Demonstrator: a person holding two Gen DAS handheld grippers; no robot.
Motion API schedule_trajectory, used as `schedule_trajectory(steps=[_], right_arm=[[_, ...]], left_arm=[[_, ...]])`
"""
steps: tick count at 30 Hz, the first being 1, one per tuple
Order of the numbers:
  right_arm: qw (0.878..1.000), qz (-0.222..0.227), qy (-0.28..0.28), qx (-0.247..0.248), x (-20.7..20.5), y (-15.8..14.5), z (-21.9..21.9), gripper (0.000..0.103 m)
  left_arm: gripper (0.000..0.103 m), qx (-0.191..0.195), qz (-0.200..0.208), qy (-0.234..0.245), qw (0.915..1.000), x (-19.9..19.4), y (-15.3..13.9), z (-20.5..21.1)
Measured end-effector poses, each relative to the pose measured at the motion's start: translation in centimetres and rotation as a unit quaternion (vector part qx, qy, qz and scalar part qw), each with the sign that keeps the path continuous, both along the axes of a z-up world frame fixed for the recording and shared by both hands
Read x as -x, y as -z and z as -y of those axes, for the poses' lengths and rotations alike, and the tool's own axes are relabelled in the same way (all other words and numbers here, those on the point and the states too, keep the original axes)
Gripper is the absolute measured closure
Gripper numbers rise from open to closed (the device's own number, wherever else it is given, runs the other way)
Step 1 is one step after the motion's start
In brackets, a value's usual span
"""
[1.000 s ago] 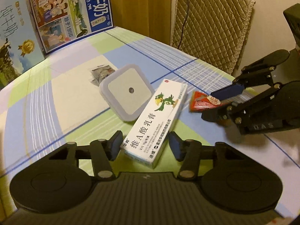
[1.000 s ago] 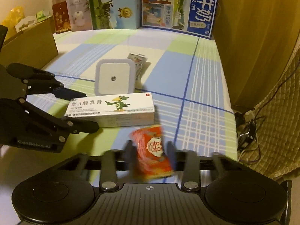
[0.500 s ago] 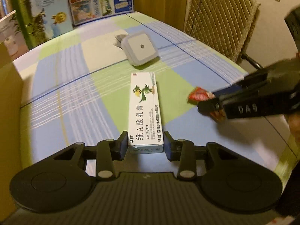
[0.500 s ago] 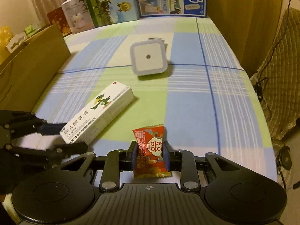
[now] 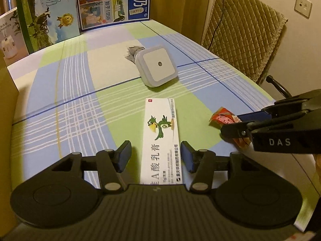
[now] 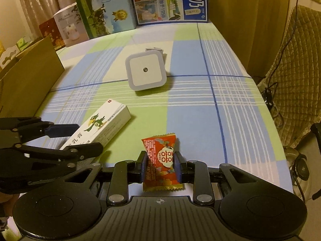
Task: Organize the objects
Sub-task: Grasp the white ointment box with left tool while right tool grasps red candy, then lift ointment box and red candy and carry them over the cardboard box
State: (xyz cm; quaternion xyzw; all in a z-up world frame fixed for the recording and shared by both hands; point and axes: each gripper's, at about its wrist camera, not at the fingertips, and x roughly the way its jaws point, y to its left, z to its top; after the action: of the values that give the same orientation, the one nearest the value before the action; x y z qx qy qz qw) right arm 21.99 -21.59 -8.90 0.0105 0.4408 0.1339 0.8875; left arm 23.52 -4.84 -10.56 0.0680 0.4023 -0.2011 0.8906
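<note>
The left tongs (image 5: 156,154) stand wide, one finger on each side of the near end of the white ointment box (image 5: 161,138), with a clear gap between each pad and the carton, which lies flat on the bench (image 5: 66,108) under its green, blue and white checked cloth. The right tongs (image 6: 161,167) are narrow and pinch the red candy packet (image 6: 162,160) by its middle, the packet standing upright between the pads and raised off the cloth just to the right of the ointment box. Beyond the far end of the ointment box sits the square white night light (image 5: 156,67), tilted so its face leans toward the cameras, and a small silvery sachet (image 5: 132,52) lies just behind it, partly hidden. Left of the ointment box rises a brown cardboard box (image 6: 28,76). Well past it, at the far edge of the bench, stand printed milk cartons (image 6: 140,2).
</note>
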Motion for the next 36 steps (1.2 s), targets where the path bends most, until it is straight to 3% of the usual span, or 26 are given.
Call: schedule_trajectory(steps=[11, 22, 29, 36], right_arm=[[1.0, 0.002, -0.004, 0.009, -0.2, 0.1, -0.7, 0.078], [1.0, 0.003, 0.007, 0.005, 0.0, -0.3, -0.5, 0.078], [1.0, 0.022, 0.02, -0.007, 1.6, -2.5, -0.7, 0.078], [0.998, 0.05, 0.037, -0.03, 6.0, -6.0, -1.7, 0.078]], left_arm=[[0.07, -0.005, -0.003, 0.013, 0.9999, -0.4, 0.4, 0.4], [0.07, -0.001, 0.001, 0.011, 0.9999, 0.4, -0.4, 0.3], [0.07, -0.001, 0.011, 0.006, 0.9999, 2.1, -2.9, -0.1], [0.07, 0.011, 0.028, -0.011, 0.9995, 5.8, -6.9, -1.8]])
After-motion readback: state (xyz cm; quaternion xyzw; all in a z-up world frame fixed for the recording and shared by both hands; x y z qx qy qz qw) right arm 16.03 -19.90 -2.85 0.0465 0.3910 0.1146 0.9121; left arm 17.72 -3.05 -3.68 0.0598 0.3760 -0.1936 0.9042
